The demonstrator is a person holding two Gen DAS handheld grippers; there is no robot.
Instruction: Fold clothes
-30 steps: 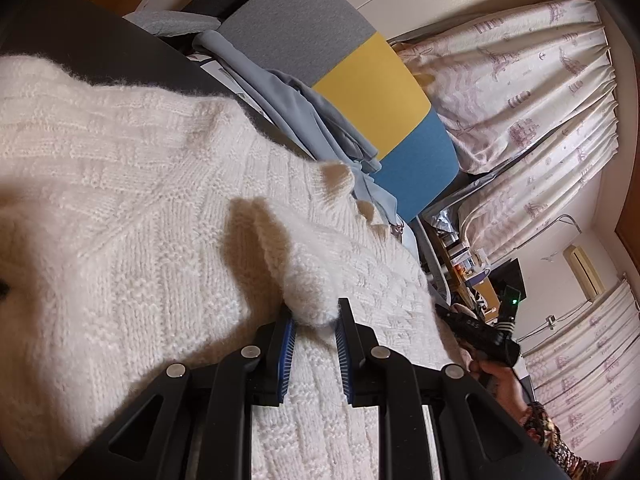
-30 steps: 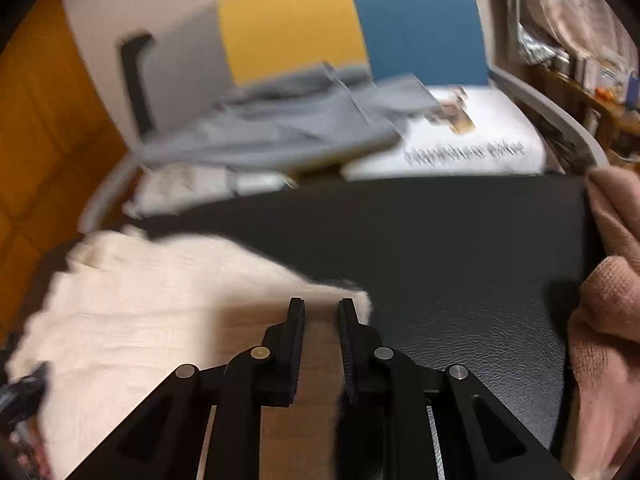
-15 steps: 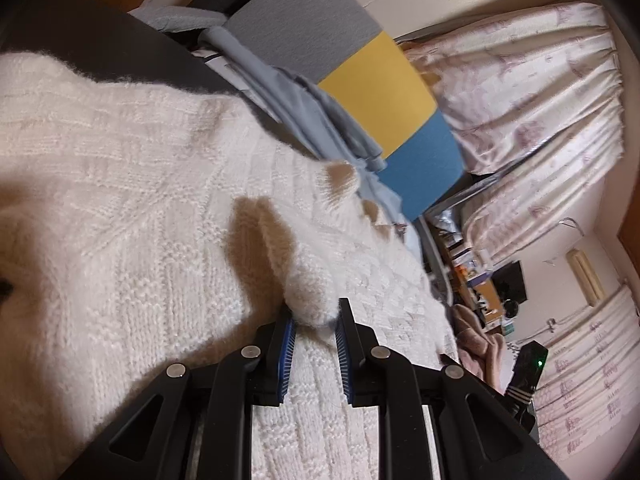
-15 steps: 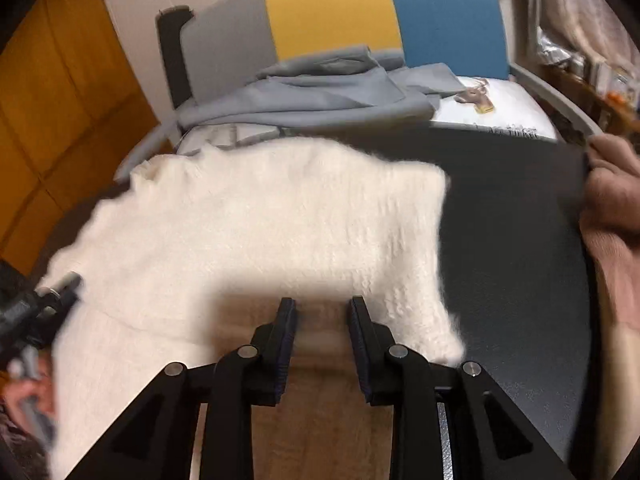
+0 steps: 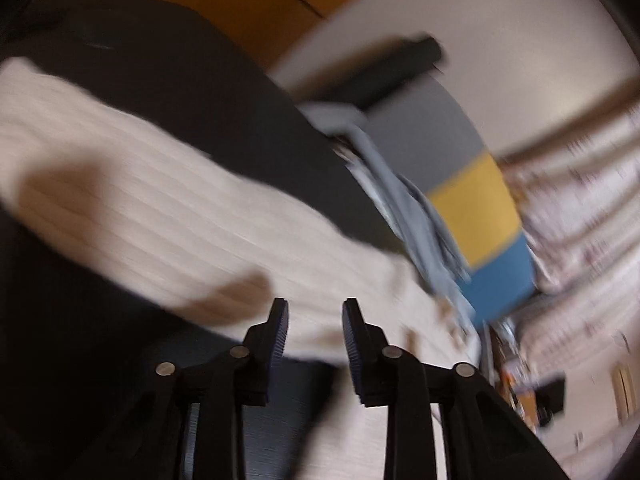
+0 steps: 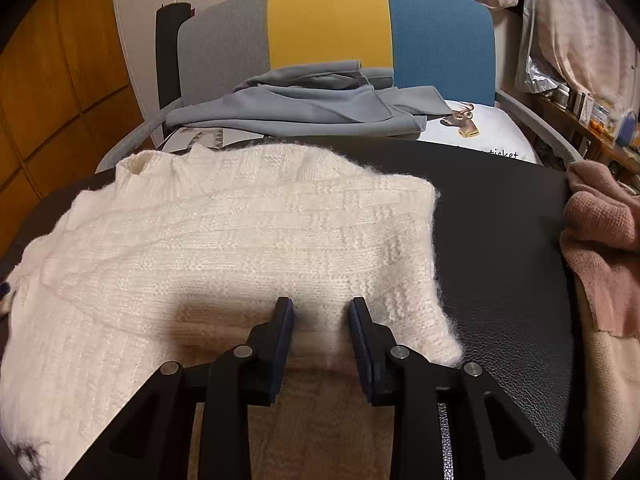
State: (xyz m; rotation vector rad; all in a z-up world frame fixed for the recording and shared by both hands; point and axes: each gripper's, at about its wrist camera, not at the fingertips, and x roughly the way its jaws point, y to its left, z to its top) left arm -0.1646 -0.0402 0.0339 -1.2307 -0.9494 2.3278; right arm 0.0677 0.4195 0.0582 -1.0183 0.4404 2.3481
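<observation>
Left hand-held gripper point(image 5: 314, 314): jaws now parted with nothing between them; half a second ago they were pinched on a tuft of the sweater. The left view is smeared with motion, so it looks to be pulling away.
Right hand-held gripper point(image 6: 320, 312): jaws apart, empty, hovering just over the near edge of the sweater; a second ago they were nearly closed, so both holds have been let go.
Sweater point(image 6: 240, 240): cream knit, lying flat on the bench point(image 6: 500, 220), left of centre, with a sleeve folded in across the body. Its right edge runs fairly straight.
What changed: the carried part has been laid down and released.
Meaning for the task: one fold appears finished; the next likely step is a fresh grip, perhaps at the near hem, to fold it again.
Waiting: a pink garment point(image 6: 600, 240) at the bench's right edge and a grey one point(image 6: 312, 108) on the chair point(image 6: 328, 20) behind.
Risk: fluffy knit may snag on the pads.
</observation>
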